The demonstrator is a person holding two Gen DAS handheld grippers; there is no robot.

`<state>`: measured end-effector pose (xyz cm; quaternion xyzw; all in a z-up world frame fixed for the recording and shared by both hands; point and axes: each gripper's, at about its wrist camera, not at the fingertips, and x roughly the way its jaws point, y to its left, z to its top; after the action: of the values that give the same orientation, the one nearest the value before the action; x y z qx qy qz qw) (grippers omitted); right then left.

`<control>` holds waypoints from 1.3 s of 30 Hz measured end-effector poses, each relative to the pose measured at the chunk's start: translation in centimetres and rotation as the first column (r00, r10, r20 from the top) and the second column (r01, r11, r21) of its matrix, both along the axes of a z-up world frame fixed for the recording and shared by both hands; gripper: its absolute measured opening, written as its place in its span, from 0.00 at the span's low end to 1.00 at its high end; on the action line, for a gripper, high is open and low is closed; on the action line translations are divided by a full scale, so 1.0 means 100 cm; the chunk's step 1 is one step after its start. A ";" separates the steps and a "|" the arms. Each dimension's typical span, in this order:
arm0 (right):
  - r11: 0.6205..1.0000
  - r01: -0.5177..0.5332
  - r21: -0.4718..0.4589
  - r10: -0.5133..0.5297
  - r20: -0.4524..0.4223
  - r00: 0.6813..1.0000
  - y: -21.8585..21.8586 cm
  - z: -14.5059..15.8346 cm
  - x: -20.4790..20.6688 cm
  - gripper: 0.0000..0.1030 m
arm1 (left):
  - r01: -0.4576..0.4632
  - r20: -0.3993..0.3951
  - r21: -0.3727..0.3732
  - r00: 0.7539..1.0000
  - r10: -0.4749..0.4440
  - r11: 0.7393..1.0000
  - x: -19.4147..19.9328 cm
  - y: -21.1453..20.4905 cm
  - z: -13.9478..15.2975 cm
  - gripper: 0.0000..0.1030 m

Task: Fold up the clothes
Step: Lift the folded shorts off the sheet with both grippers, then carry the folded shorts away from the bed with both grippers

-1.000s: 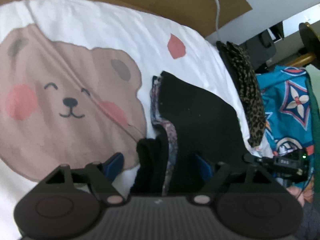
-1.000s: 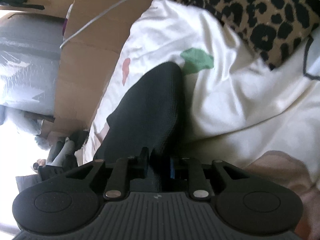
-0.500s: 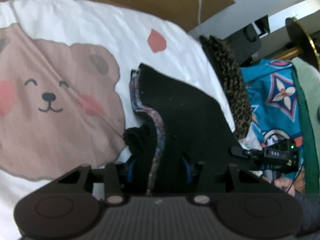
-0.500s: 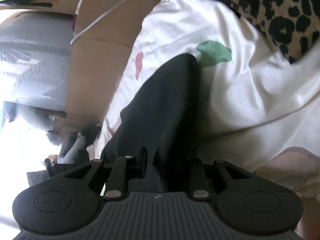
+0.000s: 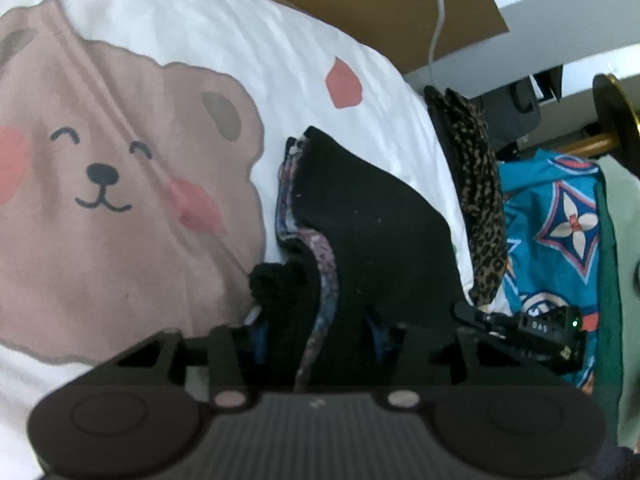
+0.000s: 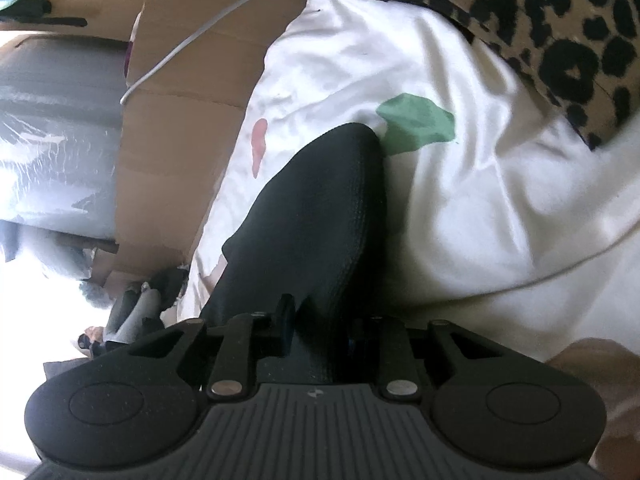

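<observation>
A black garment (image 5: 380, 232) with a patterned lining lies on the white bear-print sheet (image 5: 200, 60). My left gripper (image 5: 316, 332) is at its near edge. The jaws are closing and the bunched black and patterned fabric fills the gap between the blue pads. In the right wrist view the same black garment (image 6: 312, 220) runs away from me as a raised fold. My right gripper (image 6: 320, 328) has its jaws closing tight on the near end of that fold. The right gripper's body (image 5: 540, 328) shows at the garment's right corner in the left wrist view.
A leopard-print cloth (image 5: 480, 200) lies along the sheet's right side, also leopard-print cloth (image 6: 560, 32). A blue patterned fabric (image 5: 560, 220) is beyond it. Brown cardboard (image 5: 360, 0) with a white cable (image 5: 438, 20) borders the far side of the bed.
The left jaws went from wide apart to closed around the garment's bunched edge. The right jaws narrowed further on the black fold. Both hands stayed roughly in place.
</observation>
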<state>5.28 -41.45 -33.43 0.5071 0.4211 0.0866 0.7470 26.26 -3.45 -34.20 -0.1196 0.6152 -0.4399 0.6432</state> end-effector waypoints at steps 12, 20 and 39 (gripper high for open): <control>0.996 -0.059 -0.067 0.058 -0.023 0.998 0.008 0.035 0.004 0.08 | -0.014 0.000 0.003 1.000 0.014 1.000 -0.005 0.005 0.017 0.33; 0.991 -0.065 -0.120 0.051 -0.117 0.992 0.018 0.043 0.017 0.08 | -0.042 0.015 0.045 0.999 0.041 0.998 -0.011 0.005 0.032 0.32; 0.963 -0.149 -0.224 0.163 0.046 0.986 0.028 0.140 0.016 0.08 | -0.196 0.195 0.079 0.965 0.178 0.977 -0.061 0.005 0.132 0.31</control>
<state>6.87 -38.66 -19.45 0.3837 0.4428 0.1145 0.8023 20.16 -2.96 -21.05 -0.1038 0.5590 -0.3558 0.7418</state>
